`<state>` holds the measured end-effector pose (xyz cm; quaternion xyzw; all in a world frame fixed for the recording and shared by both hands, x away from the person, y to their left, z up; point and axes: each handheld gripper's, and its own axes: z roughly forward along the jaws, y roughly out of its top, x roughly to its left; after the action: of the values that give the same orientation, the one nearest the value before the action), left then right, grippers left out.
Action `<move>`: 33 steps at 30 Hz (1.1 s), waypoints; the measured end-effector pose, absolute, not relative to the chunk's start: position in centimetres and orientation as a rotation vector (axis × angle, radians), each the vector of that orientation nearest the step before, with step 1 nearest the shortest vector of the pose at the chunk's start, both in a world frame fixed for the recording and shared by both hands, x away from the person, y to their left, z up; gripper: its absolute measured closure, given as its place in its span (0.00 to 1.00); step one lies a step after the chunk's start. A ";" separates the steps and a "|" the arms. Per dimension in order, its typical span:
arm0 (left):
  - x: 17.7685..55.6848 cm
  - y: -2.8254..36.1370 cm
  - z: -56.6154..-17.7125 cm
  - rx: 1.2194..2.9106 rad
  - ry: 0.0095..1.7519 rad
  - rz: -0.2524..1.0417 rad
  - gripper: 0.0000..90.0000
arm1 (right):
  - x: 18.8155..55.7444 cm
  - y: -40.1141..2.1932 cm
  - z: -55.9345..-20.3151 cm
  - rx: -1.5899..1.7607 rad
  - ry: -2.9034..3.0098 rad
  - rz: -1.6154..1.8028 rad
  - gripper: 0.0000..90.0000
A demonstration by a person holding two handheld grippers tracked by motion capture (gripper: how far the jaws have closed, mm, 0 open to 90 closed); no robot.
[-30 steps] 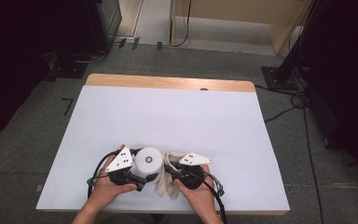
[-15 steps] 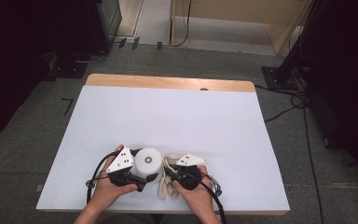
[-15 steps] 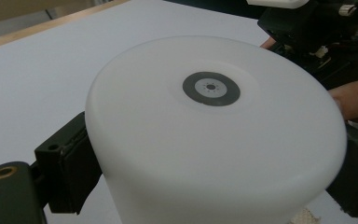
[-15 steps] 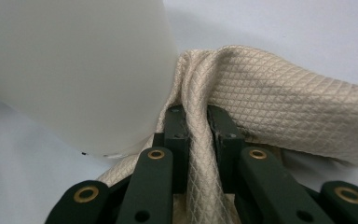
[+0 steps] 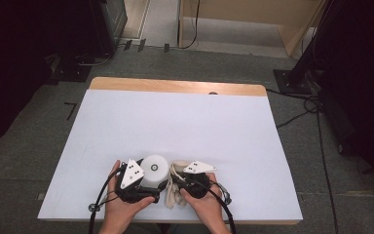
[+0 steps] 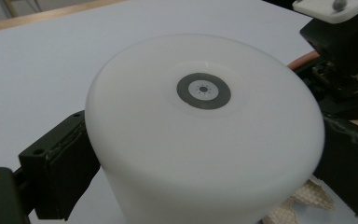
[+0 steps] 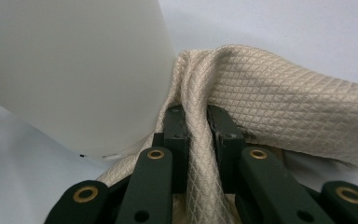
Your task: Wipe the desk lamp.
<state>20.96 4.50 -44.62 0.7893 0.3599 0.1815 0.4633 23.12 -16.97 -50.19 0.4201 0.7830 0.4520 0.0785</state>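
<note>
So I've got the white tub (image 6: 205, 135) clamped in my left gripper (image 5: 143, 183), jaws spread wide and pressing on both sides of it; the round grey dot (image 6: 203, 90) on its flat end faces the left gripper camera. My right gripper (image 7: 196, 126) has its jaws squeezed nearly together, pinching a fold of the cream quilted cloth (image 7: 270, 102). The cloth bunches up right against the tub's side, touching it. Both things sit at the near edge of the white table (image 5: 175, 122), just in front of me, tub on the left and cloth (image 5: 175, 192) right beside it.
</note>
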 end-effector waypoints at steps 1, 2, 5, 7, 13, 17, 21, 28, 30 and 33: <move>20.9 4.3 -44.7 1.942 0.905 0.462 0.03 | 23.1 -17.0 -50.2 1.258 2.343 1.353 0.89; 20.9 4.2 -44.8 1.937 0.926 0.472 0.05 | 23.1 -16.9 -50.2 1.259 2.342 1.352 0.89; 21.0 4.2 -44.8 1.921 0.937 0.465 0.07 | 23.1 -16.9 -50.2 1.259 2.341 1.349 0.89; 21.1 4.4 -44.8 1.924 0.916 0.471 0.08 | 23.1 -16.9 -50.2 1.260 2.339 1.348 0.89; 22.5 5.6 -44.8 1.941 0.790 0.398 0.10 | 23.1 -16.9 -50.2 1.261 2.335 1.357 0.89; 23.4 6.4 -45.1 1.944 0.670 0.346 0.10 | 23.0 -16.9 -50.1 1.259 2.325 1.377 0.89; 24.2 7.2 -45.1 1.953 0.508 0.249 0.10 | 22.8 -16.8 -49.8 1.239 2.284 1.418 0.89; 24.7 7.6 -45.2 1.954 0.418 0.196 0.10 | 22.2 -16.7 -48.9 1.232 2.220 1.492 0.90; 24.7 7.6 -45.5 1.953 0.431 0.189 0.10 | 22.1 -16.8 -48.6 1.236 2.206 1.507 0.90; 24.9 7.8 -45.6 1.941 0.446 0.176 0.10 | 22.1 -17.0 -48.0 1.212 2.184 1.536 0.90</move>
<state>24.87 7.77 -45.59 0.8168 0.1876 0.0742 0.5404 22.06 -17.00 -47.96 0.4110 0.7408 0.5210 0.1043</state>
